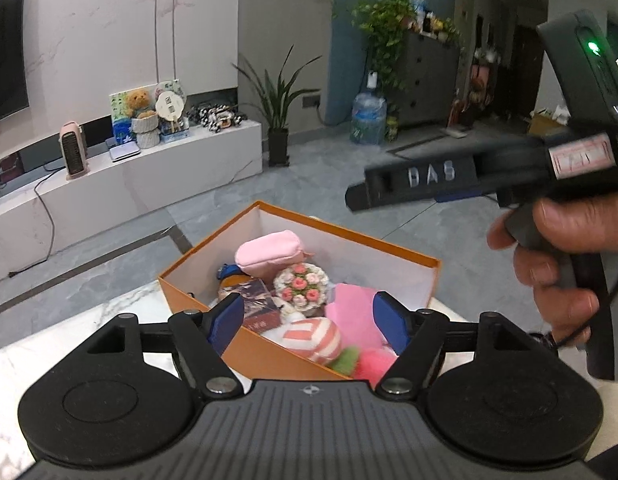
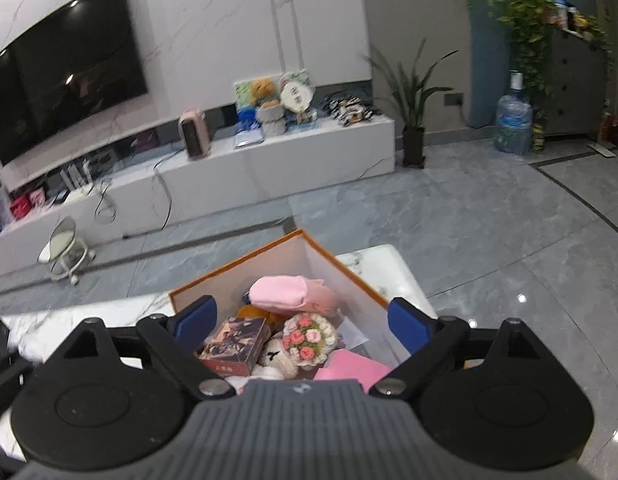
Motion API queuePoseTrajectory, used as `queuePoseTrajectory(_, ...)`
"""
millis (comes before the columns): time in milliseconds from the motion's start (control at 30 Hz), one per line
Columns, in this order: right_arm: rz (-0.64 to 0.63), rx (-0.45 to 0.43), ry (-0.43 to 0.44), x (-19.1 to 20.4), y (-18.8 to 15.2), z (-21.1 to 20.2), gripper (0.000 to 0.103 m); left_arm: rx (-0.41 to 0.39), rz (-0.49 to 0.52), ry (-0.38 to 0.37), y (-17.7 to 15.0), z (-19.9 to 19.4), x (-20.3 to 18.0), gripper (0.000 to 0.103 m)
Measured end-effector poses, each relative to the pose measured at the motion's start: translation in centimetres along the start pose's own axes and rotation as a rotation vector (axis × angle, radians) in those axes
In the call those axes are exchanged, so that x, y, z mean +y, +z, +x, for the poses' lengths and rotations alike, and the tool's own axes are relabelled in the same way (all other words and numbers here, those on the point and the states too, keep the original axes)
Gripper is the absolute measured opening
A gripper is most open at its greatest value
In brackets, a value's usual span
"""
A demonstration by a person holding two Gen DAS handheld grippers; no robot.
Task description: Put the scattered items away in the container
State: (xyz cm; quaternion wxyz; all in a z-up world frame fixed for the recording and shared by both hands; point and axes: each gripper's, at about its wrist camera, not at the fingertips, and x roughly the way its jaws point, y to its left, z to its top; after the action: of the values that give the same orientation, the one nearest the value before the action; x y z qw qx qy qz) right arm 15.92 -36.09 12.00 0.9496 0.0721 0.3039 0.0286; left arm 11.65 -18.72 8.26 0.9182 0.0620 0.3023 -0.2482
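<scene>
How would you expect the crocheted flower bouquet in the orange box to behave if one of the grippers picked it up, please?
The crocheted flower bouquet looks like soft yarn, so it would probably squash rather than slip or break. Likely light for its size. Its rounded head may roll among the other things in the orange box.

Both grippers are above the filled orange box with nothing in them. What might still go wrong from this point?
1. The orange box sits near the marble table's corner; a nudge from either open gripper, left or right, might push it toward the edge.
2. The striped plush lies high against the near wall and might tip out.
3. The right gripper's body hangs close above the left one, so they might collide.
</scene>
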Motion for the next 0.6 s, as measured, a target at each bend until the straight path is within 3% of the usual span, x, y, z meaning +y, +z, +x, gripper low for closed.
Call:
queuePoseTrajectory(167, 0.057, -0.024, -0.04, -0.7, -1.1, -1.2, 0.098, -0.034, -0.006, -0.038, -1.8, -0.5, 0.6, 0.088)
queuePoseTrajectory(267, 0.08, -0.032, -0.056, -1.0, -2.1, -1.8, 0.1, -0.04, -0.003, -0.007, -2.0, -0.2, 1.2, 0.089)
queuePoseTrajectory(500, 0.042, -0.095, -0.231, -0.7, -4.8, -3.1, 0.101, -0.066, -0.075, -0.017, -1.6, -0.6, 1.6, 0.098)
queuePoseTrajectory(600, 0.059, -0.129, -0.266, -0.8, -5.4, -3.7, 0.102, -0.066, -0.09, -0.01, -1.4, -0.2, 1.4, 0.098)
